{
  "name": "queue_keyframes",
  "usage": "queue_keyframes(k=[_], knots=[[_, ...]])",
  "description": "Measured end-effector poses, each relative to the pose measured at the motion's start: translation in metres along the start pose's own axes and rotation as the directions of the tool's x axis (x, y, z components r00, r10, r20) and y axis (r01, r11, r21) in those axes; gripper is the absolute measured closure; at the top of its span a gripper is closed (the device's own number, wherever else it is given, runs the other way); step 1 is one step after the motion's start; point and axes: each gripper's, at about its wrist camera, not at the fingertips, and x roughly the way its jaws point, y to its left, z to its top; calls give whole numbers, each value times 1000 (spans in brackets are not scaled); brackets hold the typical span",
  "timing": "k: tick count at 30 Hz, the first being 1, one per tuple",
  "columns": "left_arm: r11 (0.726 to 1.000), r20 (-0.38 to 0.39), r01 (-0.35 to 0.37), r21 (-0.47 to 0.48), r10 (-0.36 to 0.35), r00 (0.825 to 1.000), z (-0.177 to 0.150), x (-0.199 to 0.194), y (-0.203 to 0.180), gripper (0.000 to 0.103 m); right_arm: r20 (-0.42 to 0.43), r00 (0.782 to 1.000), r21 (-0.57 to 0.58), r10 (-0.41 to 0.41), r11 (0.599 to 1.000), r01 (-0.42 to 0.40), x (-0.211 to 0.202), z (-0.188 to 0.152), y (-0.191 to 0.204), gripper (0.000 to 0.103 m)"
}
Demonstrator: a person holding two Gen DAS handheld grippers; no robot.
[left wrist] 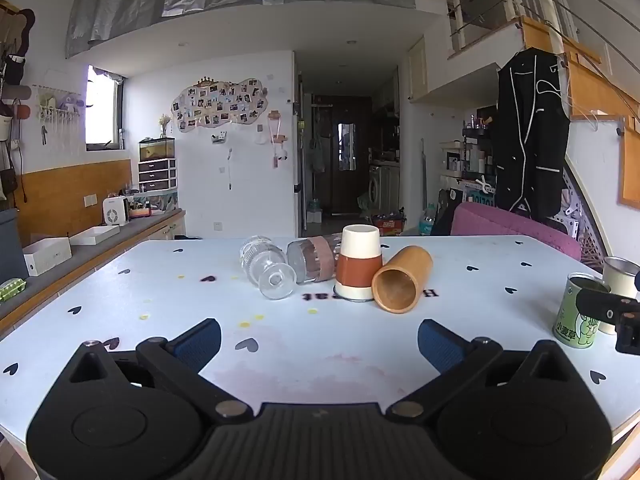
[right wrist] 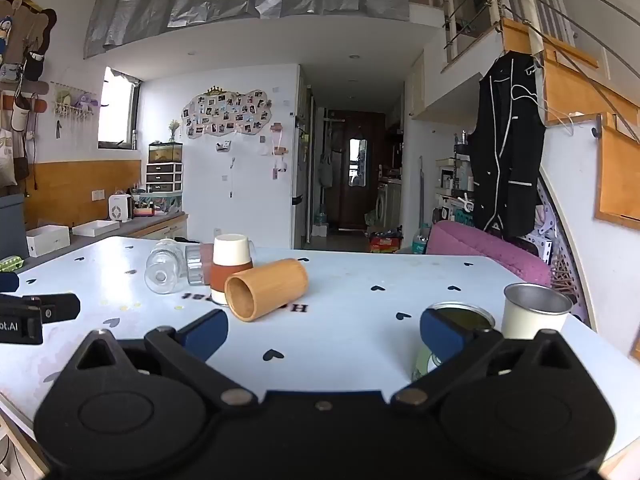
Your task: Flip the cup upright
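Observation:
A wooden cup (left wrist: 402, 280) lies on its side, mouth toward me, on the white table (left wrist: 320, 344). A white and rust cup (left wrist: 359, 264) stands upside down beside it. A clear glass (left wrist: 267, 270) and a pink-banded jar (left wrist: 313, 259) lie on their sides to its left. My left gripper (left wrist: 319, 346) is open and empty, short of the cups. My right gripper (right wrist: 324, 336) is open and empty; the wooden cup (right wrist: 266, 288), the upside-down cup (right wrist: 231, 264) and the glass (right wrist: 162, 270) lie ahead to its left.
A green can (left wrist: 576, 312) and a white metal cup (left wrist: 620, 280) stand upright at the table's right edge; in the right wrist view the can (right wrist: 460, 318) sits by my right finger and the metal cup (right wrist: 534, 312) beyond it. A pink chair (right wrist: 484, 250) is behind the table.

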Motion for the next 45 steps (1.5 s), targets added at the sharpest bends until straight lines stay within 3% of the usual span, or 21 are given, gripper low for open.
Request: queue_keyframes(k=[45], knots=[[1000, 1, 9, -5, -9, 1000, 0, -3, -2, 0, 0, 1000, 0, -17, 1000, 17, -6, -3, -3, 0]])
